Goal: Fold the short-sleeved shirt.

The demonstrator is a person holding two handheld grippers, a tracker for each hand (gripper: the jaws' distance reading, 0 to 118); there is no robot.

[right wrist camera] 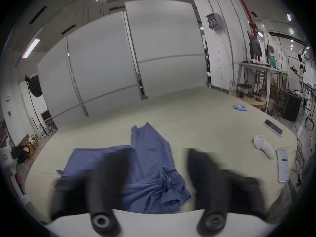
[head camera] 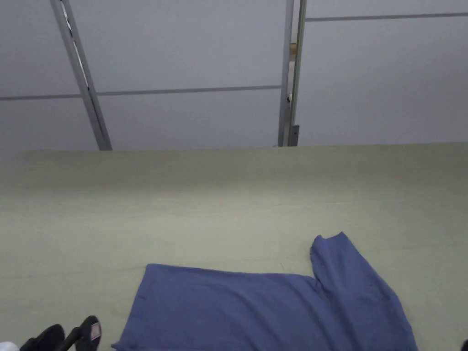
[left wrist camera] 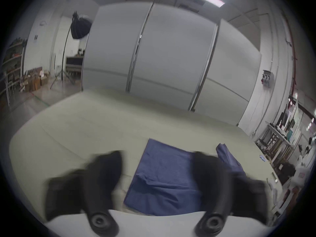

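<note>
A blue short-sleeved shirt [head camera: 256, 311] lies on the pale green table [head camera: 183, 205] near the front edge, its body flat and one sleeve [head camera: 343, 260] pointing away. In the right gripper view the shirt [right wrist camera: 150, 163] is bunched and wrinkled at its near right end. My left gripper [left wrist camera: 156, 160] hovers open above the shirt's [left wrist camera: 164, 177] left part, holding nothing. My right gripper [right wrist camera: 158, 157] is open too, above the crumpled part. The left gripper's tips [head camera: 75, 336] show at the head view's bottom left, beside the shirt's corner.
Two phones [right wrist camera: 283, 167] [right wrist camera: 273, 127], a white handheld device [right wrist camera: 262, 145] and a small blue cloth [right wrist camera: 239, 107] lie on the table's right side. White partition panels [head camera: 192, 68] stand behind the table. Shelves and boxes crowd the room's edges.
</note>
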